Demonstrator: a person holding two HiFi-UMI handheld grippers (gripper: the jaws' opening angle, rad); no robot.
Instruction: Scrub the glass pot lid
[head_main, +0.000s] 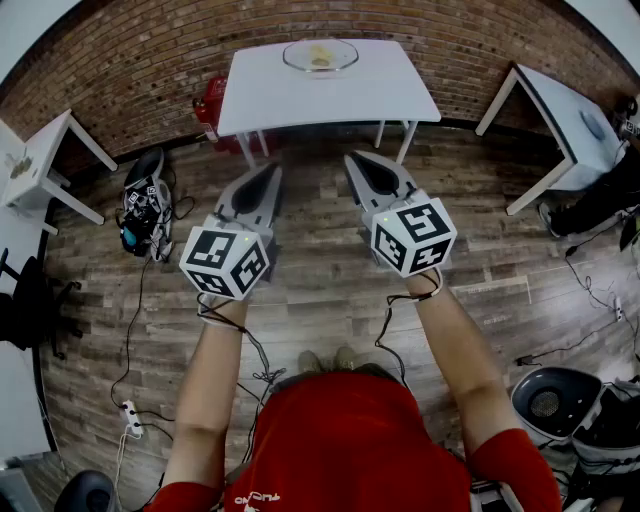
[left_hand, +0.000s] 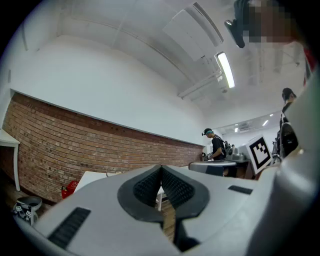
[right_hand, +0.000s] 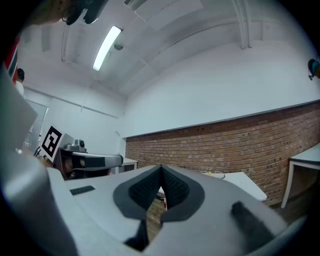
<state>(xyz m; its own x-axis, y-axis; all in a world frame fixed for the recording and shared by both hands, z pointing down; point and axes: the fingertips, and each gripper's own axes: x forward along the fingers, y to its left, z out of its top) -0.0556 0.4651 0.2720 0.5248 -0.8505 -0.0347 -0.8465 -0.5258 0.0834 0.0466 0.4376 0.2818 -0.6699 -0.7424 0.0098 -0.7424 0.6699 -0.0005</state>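
Fingers (head_main: 258, 192) shut, empty, on left gripper (head_main: 270, 172) and right gripper (head_main: 354, 160), well apart from lid (head_main: 298, 55) on bench (head_main: 390, 95); risks shoving glass off if reaching unopened.

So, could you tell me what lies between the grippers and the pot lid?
Head view: only wooden floor and the white table's bare near part separate the left gripper and right gripper from the pot lid.

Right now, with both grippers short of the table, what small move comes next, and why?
Probably step toward the white table: the glass pot lid lies at its far edge, while the left gripper and right gripper, both shut and empty, hang over the floor short of it.
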